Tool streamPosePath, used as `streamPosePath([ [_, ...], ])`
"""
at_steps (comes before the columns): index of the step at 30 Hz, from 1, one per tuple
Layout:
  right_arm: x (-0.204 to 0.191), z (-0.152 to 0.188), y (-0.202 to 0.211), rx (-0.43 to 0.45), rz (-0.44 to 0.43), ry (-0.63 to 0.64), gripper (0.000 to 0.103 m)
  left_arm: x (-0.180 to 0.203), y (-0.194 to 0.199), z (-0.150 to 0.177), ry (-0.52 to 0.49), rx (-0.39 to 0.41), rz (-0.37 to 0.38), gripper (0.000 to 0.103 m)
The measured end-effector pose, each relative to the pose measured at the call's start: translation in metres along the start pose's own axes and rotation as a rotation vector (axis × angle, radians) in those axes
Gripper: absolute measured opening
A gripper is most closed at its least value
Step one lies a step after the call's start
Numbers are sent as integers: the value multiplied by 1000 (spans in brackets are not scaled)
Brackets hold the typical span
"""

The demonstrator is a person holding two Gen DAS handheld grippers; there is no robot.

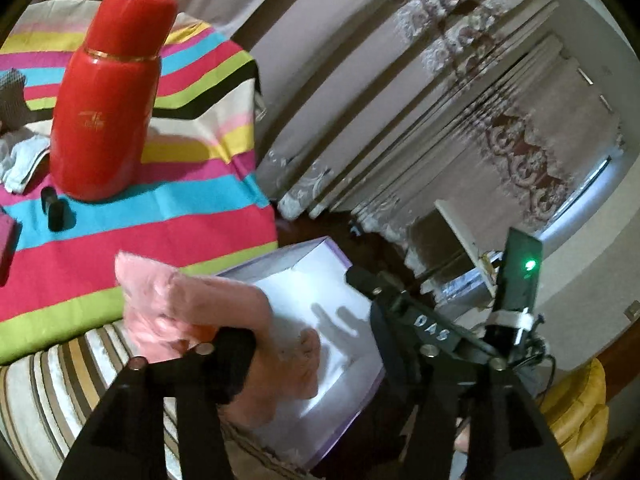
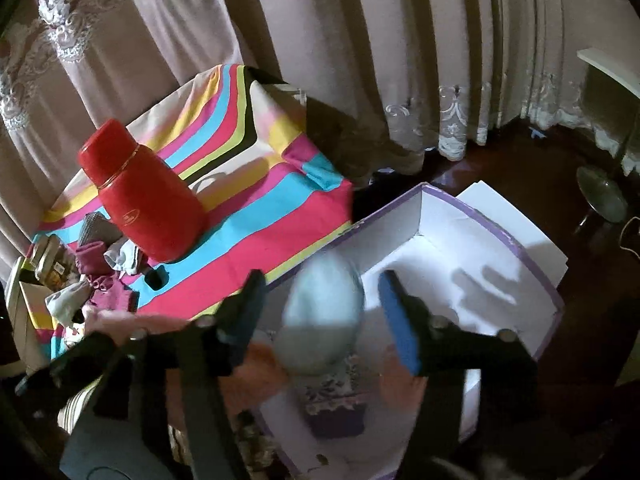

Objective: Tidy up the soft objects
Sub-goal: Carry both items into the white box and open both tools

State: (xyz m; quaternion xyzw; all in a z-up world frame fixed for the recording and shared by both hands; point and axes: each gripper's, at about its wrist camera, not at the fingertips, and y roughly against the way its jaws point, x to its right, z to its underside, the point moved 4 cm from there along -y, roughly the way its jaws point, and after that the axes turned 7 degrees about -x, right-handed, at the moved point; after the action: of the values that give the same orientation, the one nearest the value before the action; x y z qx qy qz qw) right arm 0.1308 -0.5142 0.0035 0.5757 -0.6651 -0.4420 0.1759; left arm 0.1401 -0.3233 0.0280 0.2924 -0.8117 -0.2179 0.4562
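Observation:
A white box with purple edges (image 1: 320, 276) (image 2: 472, 240) stands open below the striped table. In the left wrist view a pink soft cloth (image 1: 192, 304) hangs over the box's near side, against the left finger of my left gripper (image 1: 340, 360), whose jaws stand wide apart. In the right wrist view a pale blue soft object (image 2: 324, 312), blurred, is in mid-air between the spread blue-padded fingers of my right gripper (image 2: 320, 320), above the box. A flowered purple cloth (image 2: 332, 396) lies in the box. More small cloths (image 2: 104, 268) are piled on the table's left.
A tall red flask (image 1: 108, 100) (image 2: 144, 200) stands on the striped tablecloth (image 1: 168, 216) (image 2: 256, 208), beside a small black object (image 1: 54, 208). Curtains (image 2: 360, 40) hang behind. A striped cushion (image 1: 60, 380) lies at lower left, a yellow seat (image 1: 580, 408) at right.

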Motion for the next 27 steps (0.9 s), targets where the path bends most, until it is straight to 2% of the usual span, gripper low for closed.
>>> streamPosePath([
  [4, -2, 2, -4, -20, -10, -4, 66, -2, -4, 3, 2, -50, -3, 59],
  [7, -5, 4, -6, -30, -17, 4, 66, 3, -6, 6, -22, -89, 36, 60],
  [8, -6, 5, -6, -30, -16, 7, 67, 8, -10, 8, -55, -130, 55, 63],
  [9, -5, 5, -5, -27, -12, 5, 69, 13, -18, 12, -89, -191, 80, 72],
  [10, -4, 5, -3, -21, -9, 1, 69, 13, -25, 15, -100, -245, 78, 74],
  [12, -1, 3, 0, -14, -3, -7, 71, 2, -31, 18, -54, -258, 29, 74],
  [14, 1, 2, 1, -13, 1, -8, 71, -13, -34, 20, 6, -279, 35, 74],
  [17, 0, 3, 0, -20, 3, 0, 71, -23, -34, 25, 13, -326, -8, 74],
  [21, -3, 5, -4, -37, -6, 10, 71, -37, -18, 26, 53, -287, 0, 74],
  [27, -17, 10, -9, -58, -15, 46, 71, -55, 13, 22, 78, -202, -52, 74],
])
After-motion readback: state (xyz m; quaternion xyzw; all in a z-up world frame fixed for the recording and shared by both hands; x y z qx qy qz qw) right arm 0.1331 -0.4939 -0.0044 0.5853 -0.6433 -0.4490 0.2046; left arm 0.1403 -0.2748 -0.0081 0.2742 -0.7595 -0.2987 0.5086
